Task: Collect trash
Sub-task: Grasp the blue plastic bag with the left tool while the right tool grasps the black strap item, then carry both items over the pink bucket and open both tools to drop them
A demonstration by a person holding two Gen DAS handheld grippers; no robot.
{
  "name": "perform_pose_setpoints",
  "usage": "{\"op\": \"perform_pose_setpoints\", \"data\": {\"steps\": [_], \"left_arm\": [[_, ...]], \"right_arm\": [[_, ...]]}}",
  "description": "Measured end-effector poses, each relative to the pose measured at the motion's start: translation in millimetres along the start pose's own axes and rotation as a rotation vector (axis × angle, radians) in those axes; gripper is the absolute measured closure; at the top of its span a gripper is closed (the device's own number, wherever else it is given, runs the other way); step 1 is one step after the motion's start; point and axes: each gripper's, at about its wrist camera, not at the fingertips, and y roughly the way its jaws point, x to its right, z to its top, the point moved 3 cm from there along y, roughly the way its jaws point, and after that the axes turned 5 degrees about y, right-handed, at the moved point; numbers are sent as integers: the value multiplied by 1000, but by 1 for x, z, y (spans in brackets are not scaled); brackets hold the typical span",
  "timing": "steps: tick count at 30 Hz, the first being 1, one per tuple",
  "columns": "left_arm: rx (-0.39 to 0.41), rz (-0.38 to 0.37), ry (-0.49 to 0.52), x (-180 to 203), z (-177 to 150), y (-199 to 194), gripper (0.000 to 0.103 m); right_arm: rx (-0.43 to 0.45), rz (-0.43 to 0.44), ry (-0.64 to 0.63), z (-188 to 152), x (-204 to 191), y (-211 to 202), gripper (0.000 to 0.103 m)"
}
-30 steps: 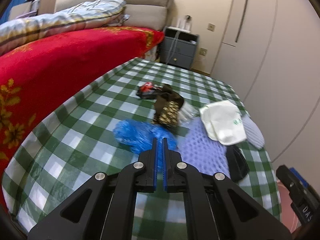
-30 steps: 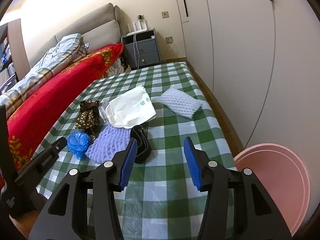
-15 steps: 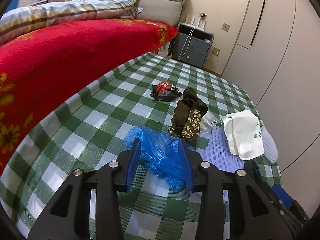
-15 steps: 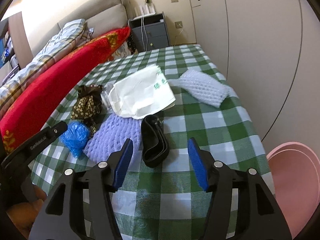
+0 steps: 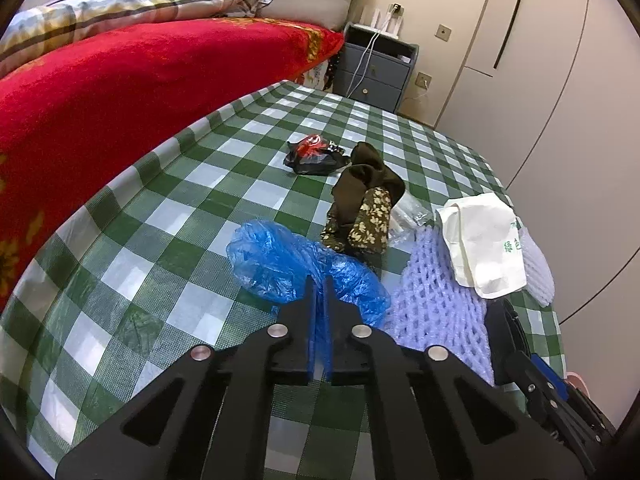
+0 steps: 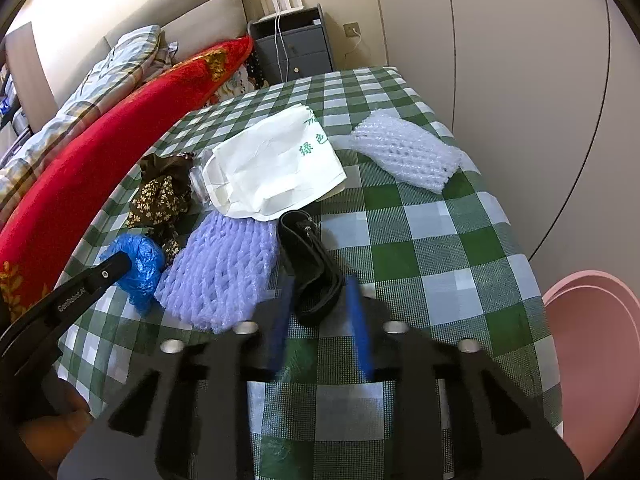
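Trash lies on a green checked tablecloth (image 5: pixel 168 216). My left gripper (image 5: pixel 316 280) is shut, its tips pinching the near edge of a crumpled blue plastic bag (image 5: pixel 288 264); the right wrist view shows its tip (image 6: pixel 120 260) on that bag (image 6: pixel 140 264). My right gripper (image 6: pixel 320 280) is blurred, its jaws closing around the near end of a black strap-like item (image 6: pixel 308 248), with slim gaps showing on both sides. Beside it lie a purple foam net (image 6: pixel 224 268), a white paper bag (image 6: pixel 272 168) and a white foam net (image 6: pixel 408 156).
A brown floral cloth (image 5: pixel 364 208), a black and red wrapper (image 5: pixel 312 152) and clear plastic (image 5: pixel 408 216) lie farther back. A pink bin (image 6: pixel 596 352) stands off the table's right edge. A red blanket (image 5: pixel 100 92) borders the left; a grey nightstand (image 5: pixel 376 72) stands behind.
The left jaws opened astride the blue bag, then shut on it. The right gripper moved forward and down to the black item, and its jaws narrowed around it.
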Motion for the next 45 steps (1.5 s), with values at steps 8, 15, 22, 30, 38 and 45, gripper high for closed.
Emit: {"op": "perform_pose_setpoints", "data": {"steps": [8, 15, 22, 30, 38, 45], "left_arm": [[33, -13, 18, 4, 3, -12, 101], [62, -39, 43, 9, -1, -29, 101], [89, -79, 93, 20, -13, -51, 101], [117, -114, 156, 33, -24, -77, 101], [143, -157, 211, 48, -34, -101, 101], [139, -192, 241, 62, -44, -107, 101]], "right_arm": [[27, -4, -33, -3, -7, -12, 94], [75, -16, -43, -5, -6, -37, 94], [122, -45, -36, -9, 4, -70, 94], [186, -60, -29, -11, 14, -117, 94], [228, -77, -29, -14, 21, -148, 94], [238, -100, -26, -20, 28, -162, 94]]}}
